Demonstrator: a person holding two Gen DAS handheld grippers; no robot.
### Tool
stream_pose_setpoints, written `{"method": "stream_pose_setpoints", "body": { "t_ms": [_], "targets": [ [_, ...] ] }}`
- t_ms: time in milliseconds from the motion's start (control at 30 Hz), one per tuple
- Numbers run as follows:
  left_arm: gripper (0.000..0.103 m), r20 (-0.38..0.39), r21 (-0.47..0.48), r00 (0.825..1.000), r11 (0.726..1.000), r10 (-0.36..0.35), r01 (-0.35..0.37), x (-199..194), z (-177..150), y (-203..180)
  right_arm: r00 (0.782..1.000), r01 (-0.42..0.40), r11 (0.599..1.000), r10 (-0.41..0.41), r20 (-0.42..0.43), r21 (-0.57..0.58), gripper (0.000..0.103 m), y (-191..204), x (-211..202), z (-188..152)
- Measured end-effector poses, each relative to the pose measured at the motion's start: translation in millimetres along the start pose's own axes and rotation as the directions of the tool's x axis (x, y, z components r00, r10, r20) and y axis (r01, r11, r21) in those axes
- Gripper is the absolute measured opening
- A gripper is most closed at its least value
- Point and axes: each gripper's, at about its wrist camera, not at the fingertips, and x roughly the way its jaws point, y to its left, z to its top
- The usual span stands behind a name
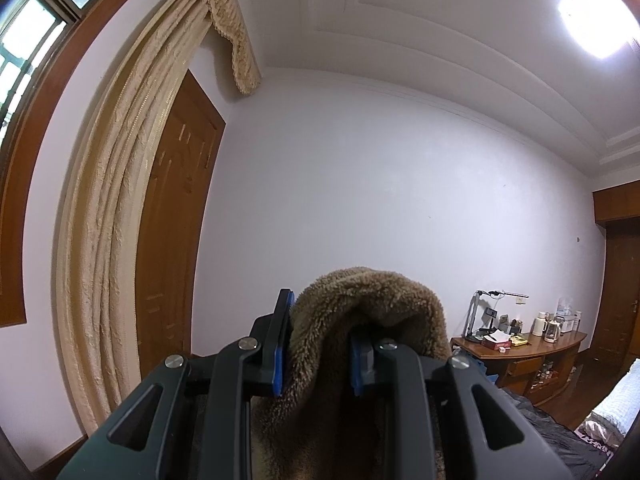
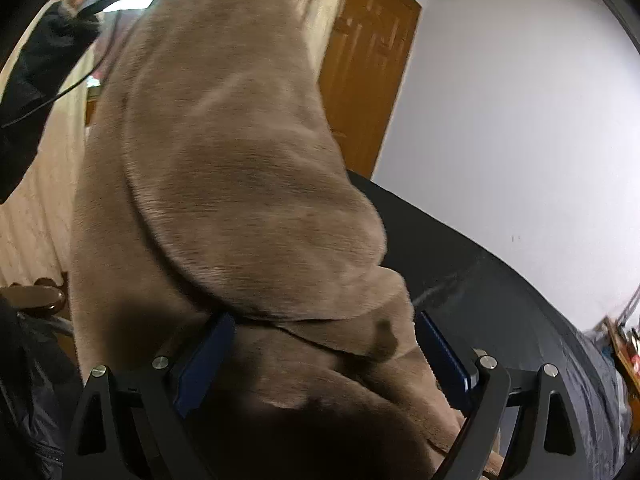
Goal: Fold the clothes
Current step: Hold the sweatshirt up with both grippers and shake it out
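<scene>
in two claws, one brown fleece garment

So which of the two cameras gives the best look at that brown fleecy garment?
The right wrist view: the brown fleecy garment fills most of it, hanging in long folds over a dark surface, running between the open right tongs. The left wrist view shows only a bunched tuft pinched in the left tongs.

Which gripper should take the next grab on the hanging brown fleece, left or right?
Right. The right gripper is open with the brown fleece garment hanging between its fingers, so it can probably just close. The left gripper is shut on the garment's top, holding it up.
</scene>
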Motion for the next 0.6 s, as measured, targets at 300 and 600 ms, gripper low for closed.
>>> {"method": "stream_pose_setpoints", "body": {
  "t_ms": [300, 600],
  "targets": [
    [0.028, -0.016, -0.032, 0.999, 0.999, -0.029, 0.028, 0, 1, -1, 0.996, 0.09, 0.994, -0.089, 0.021, -0.061, 0.094, 37, 17, 6],
    [0.028, 0.023, -0.006, 1.0, 1.0, -0.016, 0.016, -18, 1, -3, 0.962, 0.233, 0.931, -0.263, 0.073, 0.281, 0.027, -7, 16, 21]
  ]
}}
